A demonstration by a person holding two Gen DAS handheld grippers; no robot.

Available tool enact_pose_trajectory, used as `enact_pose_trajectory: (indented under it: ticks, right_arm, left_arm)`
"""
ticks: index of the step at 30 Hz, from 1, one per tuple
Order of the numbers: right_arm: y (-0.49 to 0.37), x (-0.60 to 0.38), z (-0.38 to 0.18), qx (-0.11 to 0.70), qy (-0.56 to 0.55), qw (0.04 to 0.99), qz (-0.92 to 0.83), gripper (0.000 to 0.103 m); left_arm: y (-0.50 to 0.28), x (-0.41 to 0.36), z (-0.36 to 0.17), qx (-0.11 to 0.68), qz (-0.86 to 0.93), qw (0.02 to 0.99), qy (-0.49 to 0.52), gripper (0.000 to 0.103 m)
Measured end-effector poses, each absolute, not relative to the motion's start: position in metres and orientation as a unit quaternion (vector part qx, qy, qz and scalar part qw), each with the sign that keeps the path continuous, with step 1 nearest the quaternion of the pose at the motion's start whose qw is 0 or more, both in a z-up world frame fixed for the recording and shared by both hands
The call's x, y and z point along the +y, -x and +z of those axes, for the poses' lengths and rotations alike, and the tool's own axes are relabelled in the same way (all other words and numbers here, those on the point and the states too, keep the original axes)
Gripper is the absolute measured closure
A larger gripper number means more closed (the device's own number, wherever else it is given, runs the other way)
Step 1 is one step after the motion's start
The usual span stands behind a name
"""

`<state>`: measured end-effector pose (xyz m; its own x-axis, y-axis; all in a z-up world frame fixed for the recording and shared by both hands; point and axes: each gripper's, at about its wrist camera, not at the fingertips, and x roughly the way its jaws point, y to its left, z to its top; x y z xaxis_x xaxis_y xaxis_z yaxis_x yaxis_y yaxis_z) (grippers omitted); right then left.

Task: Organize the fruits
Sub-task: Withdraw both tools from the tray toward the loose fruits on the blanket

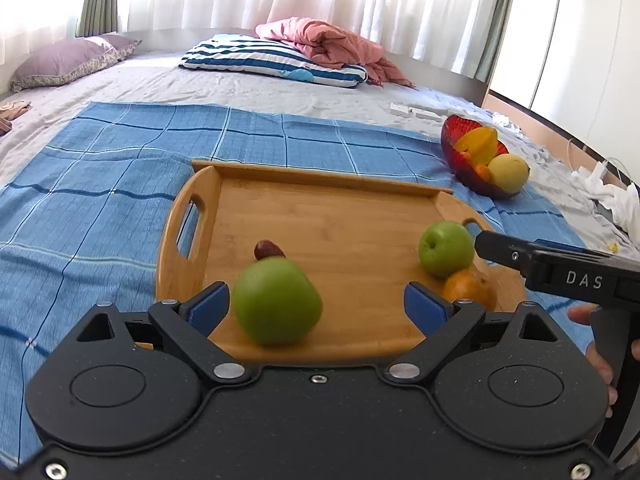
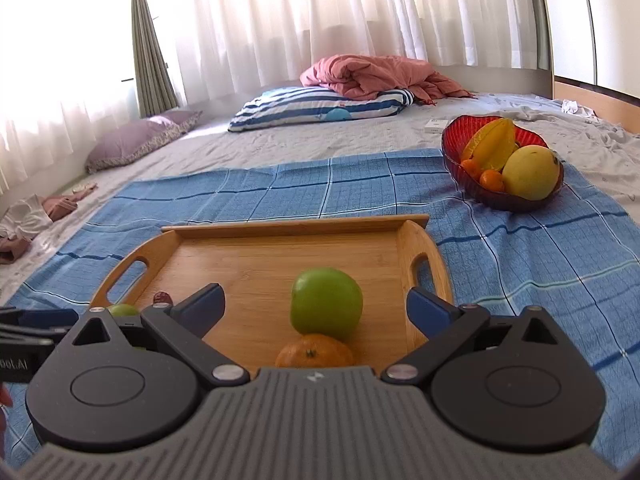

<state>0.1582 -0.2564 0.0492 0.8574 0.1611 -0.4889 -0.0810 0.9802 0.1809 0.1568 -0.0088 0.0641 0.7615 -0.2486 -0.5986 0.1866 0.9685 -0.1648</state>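
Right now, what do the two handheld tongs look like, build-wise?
Left tongs: black speckled body, round pivot discs, silver screws, blue pads. Right tongs: same black linkage and blue pads, but a ribbed grey top plate. From the left view, its side shows white "DAS" lettering. No cables or sleeves visible.

Two apples (image 1: 277,301) (image 1: 446,249), an orange (image 1: 469,289) and a date (image 1: 269,250) lie on the tray (image 1: 320,216). The tray rests on a cloth (image 1: 100,200) on the bed (image 1: 240,84). The fruit bowl (image 1: 456,152) stands behind it to the right.

tray (image 1: 320,184) centre bare, apples (image 1: 277,301) flanking
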Motion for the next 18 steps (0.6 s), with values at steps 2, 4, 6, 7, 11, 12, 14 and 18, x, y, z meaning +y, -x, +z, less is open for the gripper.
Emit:
enact_pose_trajectory:
  ticks: [2, 4, 6, 7, 11, 12, 14, 18]
  right_arm:
    - [-0.150, -0.258, 0.048, 0.254, -0.078, 0.962, 0.065, 0.000]
    - [-0.141, -0.259, 0.047, 0.248, -0.076, 0.964, 0.066, 0.000]
    - [-0.132, -0.260, 0.045, 0.243, -0.074, 0.965, 0.065, 0.000]
    - [-0.128, -0.261, 0.044, 0.240, -0.073, 0.966, 0.064, 0.000]
    - [-0.113, -0.263, 0.039, 0.235, -0.070, 0.968, 0.061, 0.000]
    - [-0.110, -0.263, 0.039, 0.233, -0.069, 0.968, 0.059, 0.000]
    - [-0.104, -0.264, 0.038, 0.229, -0.068, 0.969, 0.057, 0.000]
    - [-0.094, -0.264, 0.037, 0.223, -0.062, 0.971, 0.053, 0.000]
  left_arm:
    - [-0.147, -0.009, 0.063, 0.320, -0.117, 0.939, 0.049, 0.009]
    - [-0.138, -0.008, 0.063, 0.316, -0.117, 0.940, 0.049, 0.009]
    - [-0.129, -0.008, 0.062, 0.313, -0.119, 0.941, 0.050, 0.009]
    - [-0.126, -0.008, 0.061, 0.312, -0.121, 0.941, 0.049, 0.009]
    - [-0.117, -0.005, 0.058, 0.317, -0.127, 0.938, 0.054, 0.008]
    - [-0.115, -0.003, 0.057, 0.320, -0.133, 0.936, 0.059, 0.009]
    - [-0.111, 0.000, 0.058, 0.322, -0.140, 0.934, 0.066, 0.009]
    - [-0.101, 0.008, 0.060, 0.329, -0.163, 0.927, 0.080, 0.008]
